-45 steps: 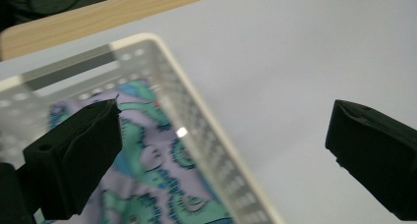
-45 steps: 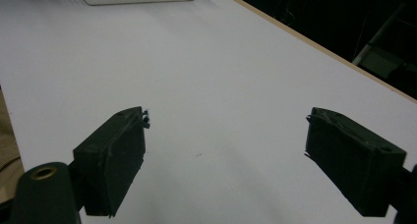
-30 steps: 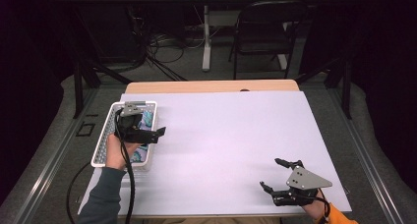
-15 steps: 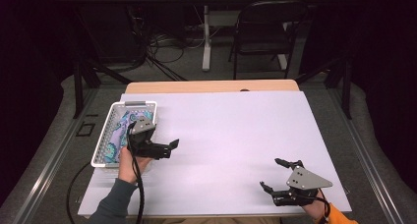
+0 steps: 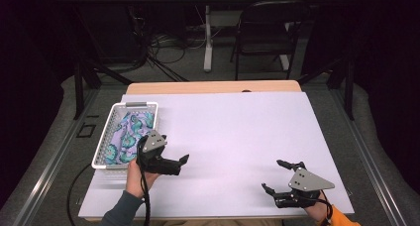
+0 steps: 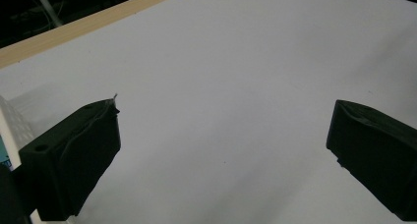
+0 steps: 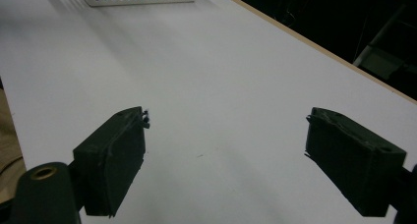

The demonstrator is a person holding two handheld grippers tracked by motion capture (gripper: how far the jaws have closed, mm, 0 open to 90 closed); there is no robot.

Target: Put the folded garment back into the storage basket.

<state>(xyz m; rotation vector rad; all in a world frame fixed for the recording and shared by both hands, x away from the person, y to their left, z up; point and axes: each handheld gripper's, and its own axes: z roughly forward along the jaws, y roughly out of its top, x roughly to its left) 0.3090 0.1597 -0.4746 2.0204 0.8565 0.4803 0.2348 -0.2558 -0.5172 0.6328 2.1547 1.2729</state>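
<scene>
Hovering left gripper point(image 5: 184, 160) jaws apart, basket point(image 5: 115, 118) contents blurred

Two matte black two-jaw grippers: the left gripper point(image 5: 184, 159) trails a black cable past a teal sleeve point(image 5: 120, 212); the right gripper point(image 5: 279, 176) carries a grey three-cornered plate point(image 5: 308, 180), orange sleeve point(image 5: 338, 219) behind
</scene>
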